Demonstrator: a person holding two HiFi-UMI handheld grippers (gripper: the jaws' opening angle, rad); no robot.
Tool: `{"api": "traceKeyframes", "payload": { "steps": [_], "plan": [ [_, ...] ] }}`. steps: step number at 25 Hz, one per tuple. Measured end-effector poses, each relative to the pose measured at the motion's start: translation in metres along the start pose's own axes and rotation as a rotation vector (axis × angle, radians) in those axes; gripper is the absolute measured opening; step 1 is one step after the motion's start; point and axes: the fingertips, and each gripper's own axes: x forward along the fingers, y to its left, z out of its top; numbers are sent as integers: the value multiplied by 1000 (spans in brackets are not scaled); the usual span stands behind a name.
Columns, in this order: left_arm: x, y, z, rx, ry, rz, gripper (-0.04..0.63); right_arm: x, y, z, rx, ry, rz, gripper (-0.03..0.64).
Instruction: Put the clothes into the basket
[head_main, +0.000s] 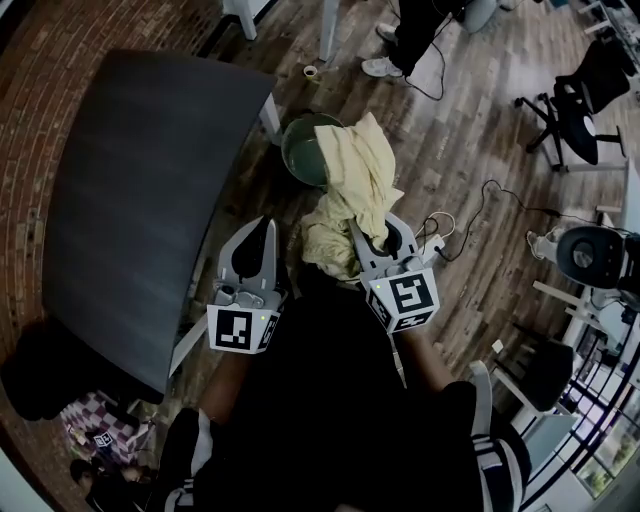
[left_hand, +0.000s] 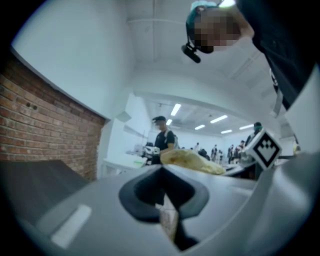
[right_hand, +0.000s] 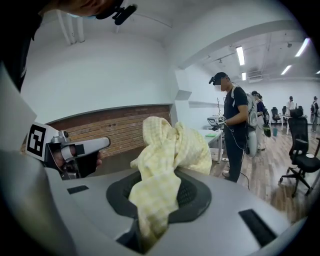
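Note:
A pale yellow checked cloth (head_main: 360, 170) hangs bunched from my right gripper (head_main: 372, 240), which is shut on it. The cloth's upper end lies across the rim of the round green basket (head_main: 298, 150) on the floor. In the right gripper view the cloth (right_hand: 170, 150) rises out of the right gripper (right_hand: 157, 180) and hides its pads. My left gripper (head_main: 266, 222) is beside it on the left, apart from the cloth, jaws together and nothing plainly held. In the left gripper view the left gripper (left_hand: 161, 169) has its tips meeting, with the cloth (left_hand: 192, 161) beyond.
A dark table (head_main: 130, 190) fills the left, close to the basket. A person (head_main: 410, 35) stands beyond the basket. Cables (head_main: 480, 200) run over the wooden floor at right, and an office chair (head_main: 580, 110) stands farther right.

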Motion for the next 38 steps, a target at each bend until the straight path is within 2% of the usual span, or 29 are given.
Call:
{"api": "traceKeyframes", "payload": {
  "steps": [6,15,25,31,38],
  "plan": [
    [5,-5,-6,-4,23,-40,3,-2,-11,-6,28,0,-40,89],
    [34,18,-2,-15,13,-75,3,16,-18,3,45,-4,-98,89],
    [78,61,0,-46,26,-106,3,62,-40,16,67,18,-164,89],
    [106,85,5,-51,30,-152,3,93,-57,25,63,25,-207,89],
    [129,129,5,-60,29,-170,3,132,-66,32,57,34,-257,89]
  ]
}}
